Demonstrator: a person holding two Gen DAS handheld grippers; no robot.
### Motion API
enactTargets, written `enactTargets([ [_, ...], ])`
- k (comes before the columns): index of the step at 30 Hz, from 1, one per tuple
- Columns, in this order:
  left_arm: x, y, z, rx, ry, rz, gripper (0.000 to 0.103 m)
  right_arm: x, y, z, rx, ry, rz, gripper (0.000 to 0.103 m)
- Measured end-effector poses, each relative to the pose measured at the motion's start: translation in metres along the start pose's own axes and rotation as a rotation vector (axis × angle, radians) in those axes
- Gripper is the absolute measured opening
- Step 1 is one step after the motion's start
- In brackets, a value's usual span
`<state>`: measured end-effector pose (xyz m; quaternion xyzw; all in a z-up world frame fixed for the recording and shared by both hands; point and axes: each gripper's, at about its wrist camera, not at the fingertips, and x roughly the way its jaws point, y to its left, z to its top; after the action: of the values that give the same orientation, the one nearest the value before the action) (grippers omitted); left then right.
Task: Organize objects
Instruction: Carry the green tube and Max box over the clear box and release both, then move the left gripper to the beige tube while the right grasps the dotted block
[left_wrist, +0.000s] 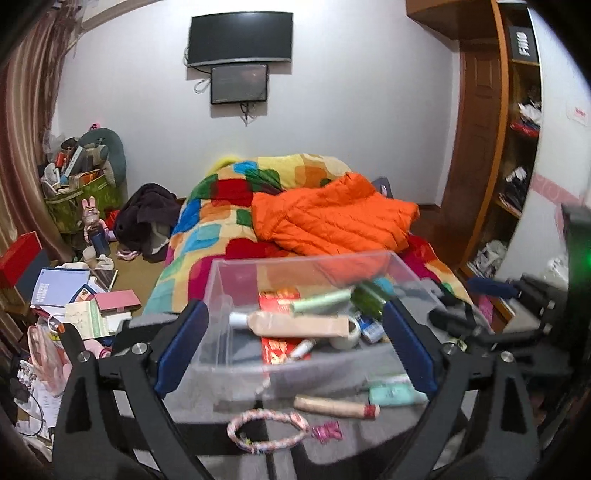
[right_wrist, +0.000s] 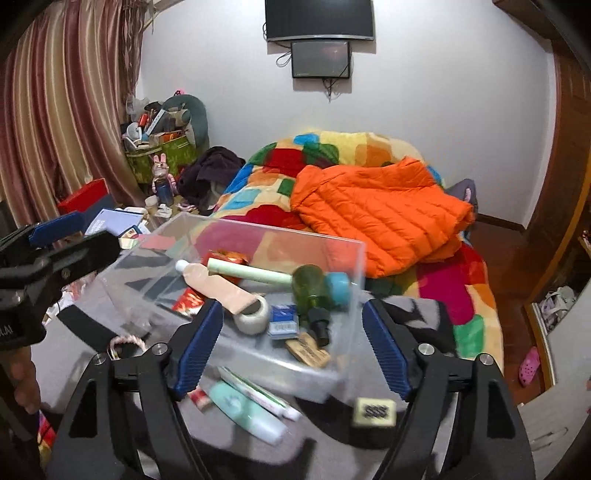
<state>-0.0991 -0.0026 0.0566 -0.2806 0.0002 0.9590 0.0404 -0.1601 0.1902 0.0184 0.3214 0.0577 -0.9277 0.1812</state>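
Evidently this is a lull between placements: both sets of tongs stand wide apart with nothing between the pads, the left tongs (left_wrist: 295, 347) and the right tongs (right_wrist: 291, 347) both aimed at the clear plastic box (right_wrist: 343, 243) that sits on a grey cloth at the foot of the bed. Inside it already lie a beige tube (right_wrist: 221, 286), a tape roll (right_wrist: 253, 314) and a green bottle (right_wrist: 310, 286). Loose things wait on the cloth in front: a mint-green tube (right_wrist: 245, 410), a braided bracelet (left_wrist: 264, 430) and a small patterned cube (right_wrist: 373, 411). I judge the next move is to pick one of these, come down over it, pinch and carry it over the box wall.
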Motion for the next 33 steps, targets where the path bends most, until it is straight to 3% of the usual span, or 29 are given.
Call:
enactTargets([
  [11,0.023,-0.022,-0.059,0.056,0.235,-0.060,0.098,0.003,-0.057,-0.055,0.073,0.139,-0.078,0.081],
  [16,0.042,-0.031,-0.072,0.091,0.345,-0.072,0.098,0.026,-0.066,-0.070,0.118,0.224,-0.026,0.081],
  [19,0.052,-0.034,-0.069,0.113,0.368,-0.101,0.098,0.037,-0.067,-0.068,0.133,0.258,-0.015,0.081],
  [21,0.060,-0.036,-0.064,0.130,0.388,-0.094,0.098,0.041,-0.064,-0.064,0.120,0.264,0.001,0.074],
  [26,0.082,-0.038,-0.061,0.159,0.439,-0.108,0.098,0.059,-0.054,-0.067,0.069,0.337,0.006,0.046],
  [28,0.090,-0.037,-0.064,0.160,0.465,-0.113,0.098,0.057,-0.051,-0.067,0.049,0.325,-0.001,0.041],
  [29,0.093,-0.037,-0.067,0.161,0.480,-0.119,0.098,0.057,-0.048,-0.067,0.039,0.324,0.001,0.034],
  [33,0.098,-0.034,-0.072,0.149,0.499,-0.130,0.098,0.052,-0.046,-0.070,0.026,0.302,-0.017,0.031],
])
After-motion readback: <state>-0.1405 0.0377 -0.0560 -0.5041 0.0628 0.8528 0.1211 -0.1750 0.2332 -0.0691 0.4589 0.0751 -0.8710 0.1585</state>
